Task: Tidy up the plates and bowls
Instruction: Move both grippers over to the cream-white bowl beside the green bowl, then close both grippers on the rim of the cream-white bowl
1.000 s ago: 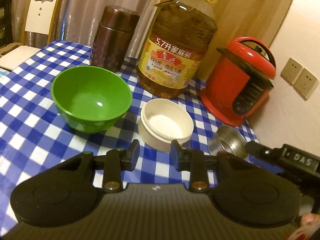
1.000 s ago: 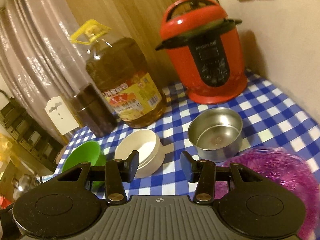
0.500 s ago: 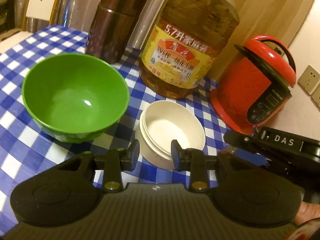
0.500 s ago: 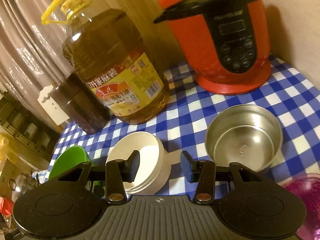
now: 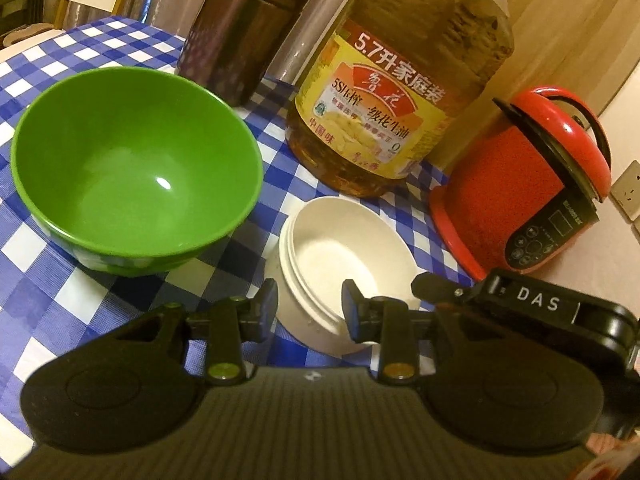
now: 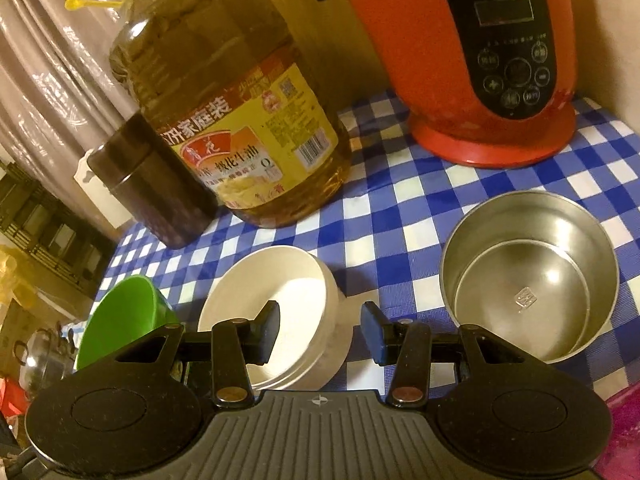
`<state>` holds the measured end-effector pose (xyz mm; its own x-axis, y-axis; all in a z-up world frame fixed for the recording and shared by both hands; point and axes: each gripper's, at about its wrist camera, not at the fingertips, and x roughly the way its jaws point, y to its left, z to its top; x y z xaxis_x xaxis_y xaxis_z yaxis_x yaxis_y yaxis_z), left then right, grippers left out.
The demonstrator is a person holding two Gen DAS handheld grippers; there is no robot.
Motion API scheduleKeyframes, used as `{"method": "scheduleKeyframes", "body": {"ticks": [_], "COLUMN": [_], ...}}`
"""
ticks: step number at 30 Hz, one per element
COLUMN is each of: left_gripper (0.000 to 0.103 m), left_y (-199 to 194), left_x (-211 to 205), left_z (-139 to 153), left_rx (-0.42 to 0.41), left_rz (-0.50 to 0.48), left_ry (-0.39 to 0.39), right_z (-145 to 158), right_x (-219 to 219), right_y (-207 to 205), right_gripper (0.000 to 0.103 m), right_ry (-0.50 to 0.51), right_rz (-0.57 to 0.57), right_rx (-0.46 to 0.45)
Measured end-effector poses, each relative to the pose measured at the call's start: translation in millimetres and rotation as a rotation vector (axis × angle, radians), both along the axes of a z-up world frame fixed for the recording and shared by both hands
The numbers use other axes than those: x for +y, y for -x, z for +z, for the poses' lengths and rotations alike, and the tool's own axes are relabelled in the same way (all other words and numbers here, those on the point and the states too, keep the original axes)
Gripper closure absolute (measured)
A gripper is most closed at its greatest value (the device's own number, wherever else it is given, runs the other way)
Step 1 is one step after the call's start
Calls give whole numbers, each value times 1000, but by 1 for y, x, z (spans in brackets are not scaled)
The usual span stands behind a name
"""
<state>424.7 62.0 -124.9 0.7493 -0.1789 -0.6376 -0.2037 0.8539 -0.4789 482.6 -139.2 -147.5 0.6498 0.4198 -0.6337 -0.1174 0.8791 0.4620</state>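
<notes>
A stack of white bowls [image 5: 344, 256] sits on the blue checked tablecloth [image 5: 36, 296]. My left gripper [image 5: 309, 309] is open, its jaws straddling the stack's near rim. A green bowl [image 5: 132, 168] stands to the left. In the right wrist view my right gripper [image 6: 320, 330] is open, its jaws astride the right rim of the white stack [image 6: 276, 300]. A steel bowl [image 6: 528, 280] stands to the right and the green bowl [image 6: 120, 320] to the left. The right gripper's body [image 5: 532, 308] shows at the left view's right side.
A big oil bottle [image 5: 400, 92], a dark brown canister [image 5: 244, 32] and a red electric cooker [image 5: 532, 184] stand behind the bowls. A purple plate [image 6: 624, 420] edge lies at the right view's lower right. A wall rises behind the cooker.
Both grippers have moved forward and down toward the white bowl stack. The bowls now look larger and the jaws reach its rim. Both stay open.
</notes>
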Motion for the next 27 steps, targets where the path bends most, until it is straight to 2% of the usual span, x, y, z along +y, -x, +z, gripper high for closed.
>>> {"method": "scheduleKeyframes", "body": {"ticks": [13, 15, 16, 27], "left_gripper": [75, 77, 78, 79], "left_y": [-6, -6, -6, -7], "left_x": [0, 0, 0, 0], "left_z": [-9, -9, -9, -9], "left_rx": [2, 0, -1, -4], "left_rz": [-2, 0, 0, -3], "left_ry": [14, 18, 19, 23], "right_z": [-18, -19, -20, -24], "right_x": [-2, -2, -1, 6], "right_y": [-12, -14, -14, -16], "right_gripper": [58, 68, 70, 81], "right_ry": [-25, -24, -21, -5], "right_rz": [0, -1, -1, 16], "right_rx": [30, 32, 32, 27]}}
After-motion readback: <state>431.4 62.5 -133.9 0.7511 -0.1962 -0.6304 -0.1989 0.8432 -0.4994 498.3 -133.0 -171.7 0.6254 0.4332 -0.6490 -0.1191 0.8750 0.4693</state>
